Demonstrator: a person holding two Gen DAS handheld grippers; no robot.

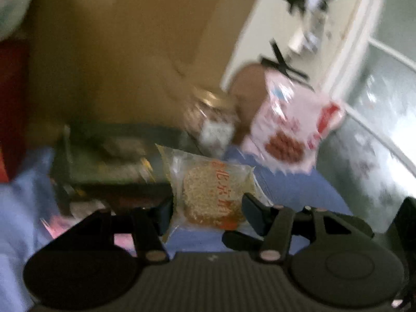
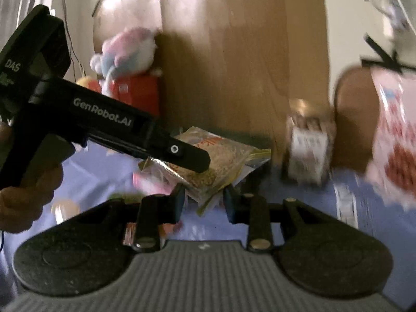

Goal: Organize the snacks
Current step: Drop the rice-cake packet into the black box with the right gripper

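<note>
A clear packet holding a round sesame cake (image 1: 208,195), printed with orange letters, sits between the fingers of my left gripper (image 1: 208,214), which is shut on it across its width. In the right wrist view the same packet (image 2: 226,161) hangs above the blue sheet (image 2: 299,208). One finger (image 2: 192,158) of the left gripper lies across its top. The packet's lower corner dips between the fingertips of my right gripper (image 2: 205,202). Those jaws stand partly apart, and I see no pad pressing on the packet.
A pink bag printed with red balls (image 1: 286,130) and a small jar-like pack (image 1: 213,122) stand against a wooden panel (image 1: 117,52). A dark tray (image 1: 109,161) lies to the left on the sheet. A plush toy (image 2: 127,49) sits on a red box (image 2: 137,91). A hand (image 2: 23,200) holds the left gripper.
</note>
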